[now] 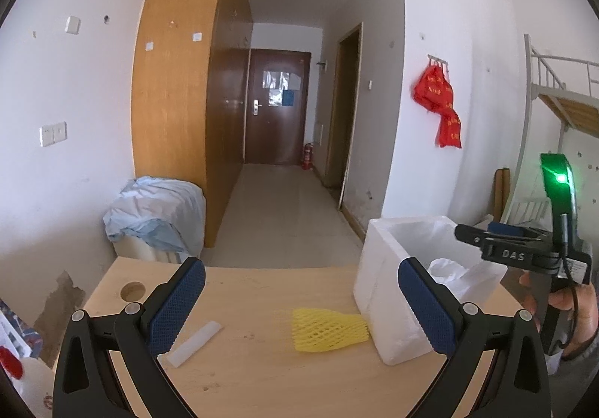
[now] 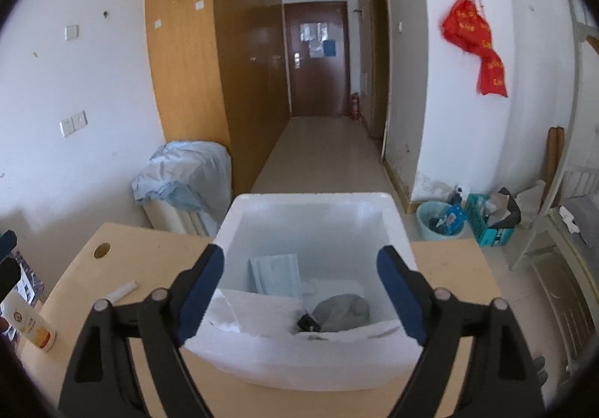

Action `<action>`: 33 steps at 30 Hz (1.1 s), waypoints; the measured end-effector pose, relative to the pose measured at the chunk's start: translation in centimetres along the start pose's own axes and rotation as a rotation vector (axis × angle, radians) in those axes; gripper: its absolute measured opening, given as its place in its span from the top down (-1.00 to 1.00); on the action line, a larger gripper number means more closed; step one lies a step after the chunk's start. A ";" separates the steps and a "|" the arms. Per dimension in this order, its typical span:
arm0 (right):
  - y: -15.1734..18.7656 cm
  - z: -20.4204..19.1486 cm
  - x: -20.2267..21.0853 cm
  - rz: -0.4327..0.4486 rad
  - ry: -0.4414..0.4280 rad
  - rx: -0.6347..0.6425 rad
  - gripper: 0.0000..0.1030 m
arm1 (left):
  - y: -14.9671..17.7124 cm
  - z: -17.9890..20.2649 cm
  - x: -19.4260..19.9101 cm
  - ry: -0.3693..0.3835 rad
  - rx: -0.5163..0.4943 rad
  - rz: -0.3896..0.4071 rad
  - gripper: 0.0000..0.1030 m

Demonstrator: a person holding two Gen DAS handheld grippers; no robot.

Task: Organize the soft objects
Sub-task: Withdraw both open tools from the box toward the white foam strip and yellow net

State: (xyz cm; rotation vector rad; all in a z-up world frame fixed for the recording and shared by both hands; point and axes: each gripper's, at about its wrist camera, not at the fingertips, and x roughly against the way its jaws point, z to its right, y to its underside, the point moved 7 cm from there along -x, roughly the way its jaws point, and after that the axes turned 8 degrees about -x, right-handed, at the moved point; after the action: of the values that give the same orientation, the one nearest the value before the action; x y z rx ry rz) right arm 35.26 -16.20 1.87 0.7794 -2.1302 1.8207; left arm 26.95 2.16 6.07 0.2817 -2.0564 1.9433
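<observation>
Desk (image 1: 262,373): pale wood top with a round cable hole at its far left corner; it carries everything listed below, so it serves as the sorting surface.

Box (image 2: 310,208): white foam, open-topped, standing on the right part of the desk. The landmark for this entry, and by judgement the collecting bin for the soft things. Inside it lie white foam sheets, a flat ribbed white piece against the far wall, and a grey bundle (image 2: 342,309) with a small black item touching it on its left. These appear already put away.

Left gripper (image 1: 299,302): held above the desk, left of the box; jaws spread wide, nothing between the blue pads. It faces the loose items, probably so it can take the next one.

Right gripper (image 2: 299,290): poised directly over the box's near wall, jaws wide apart and empty, a position that fits a release into the box or a check of its contents.

Net (image 1: 329,330): yellow foam mesh sleeve, lying flat on the desk, touching the box's left wall. Not yet binned; likely next.

Strip (image 1: 194,343): small white foam piece, flat on the desk, well left of the box, near the left gripper's left finger. Also outstanding.

Bottle (image 2: 28,320): white and orange, far left of the box at the desk edge; rigid, so probably not part of the sorting.
</observation>
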 end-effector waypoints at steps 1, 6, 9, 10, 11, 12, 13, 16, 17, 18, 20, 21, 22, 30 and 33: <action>0.1 0.0 0.2 -0.004 -0.007 0.002 -0.68 | 0.1 -0.3 0.2 0.001 0.006 -0.001 -0.99; 1.0 -1.3 3.0 0.025 -0.025 0.036 -0.68 | 0.7 -1.6 1.6 -0.029 0.034 -0.005 -0.99; 2.1 -2.7 4.4 0.036 -0.050 0.061 -0.68 | 1.5 -2.4 2.7 -0.059 0.038 -0.013 -0.99; 2.6 -3.5 4.8 0.033 -0.064 0.071 -0.68 | 1.8 -2.7 3.1 -0.061 0.043 -0.013 -0.99; 3.0 -4.0 5.1 0.034 -0.076 0.076 -0.68 | 2.0 -2.8 3.4 -0.062 0.047 -0.016 -0.99; 3.5 -4.9 5.6 0.034 -0.100 0.083 -0.68 | 2.3 -3.0 3.7 -0.065 0.049 -0.018 -0.99; 3.9 -5.4 5.8 0.034 -0.114 0.088 -0.68 | 2.5 -3.3 4.0 -0.068 0.050 -0.021 -0.99; 5.1 -7.5 6.5 0.032 -0.153 0.124 -0.68 | 3.4 -4.3 5.0 -0.077 0.067 -0.026 -0.99; 5.5 -8.4 6.7 0.033 -0.167 0.142 -0.68 | 4.0 -4.8 5.4 -0.077 0.080 -0.030 -0.99; 5.7 -9.0 6.8 0.033 -0.176 0.155 -0.68 | 4.2 -5.1 5.6 -0.080 0.084 -0.035 -0.99; 6.3 -10.0 6.8 0.029 -0.191 0.177 -0.68 | 4.8 -5.7 5.8 -0.093 0.086 -0.048 -0.99; 6.6 -10.6 6.6 0.023 -0.199 0.188 -0.68 | 5.1 -6.1 6.1 -0.097 0.084 -0.051 -0.99; 7.0 -11.3 6.4 0.013 -0.207 0.203 -0.68 | 5.5 -6.4 6.3 -0.105 0.082 -0.057 -0.99; 9.3 -14.5 2.9 -0.061 -0.225 0.248 -0.68 | 8.2 -8.3 5.1 -0.119 0.061 -0.172 -0.99; 9.7 -15.0 1.9 -0.081 -0.223 0.254 -0.68 | 9.1 -8.6 3.6 -0.107 0.057 -0.223 -0.99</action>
State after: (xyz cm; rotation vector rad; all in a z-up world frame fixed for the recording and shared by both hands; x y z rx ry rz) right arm 26.10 -1.37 -2.33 1.1605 -1.9796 2.0712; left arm 21.16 11.54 -0.89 0.6127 -1.9412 1.8887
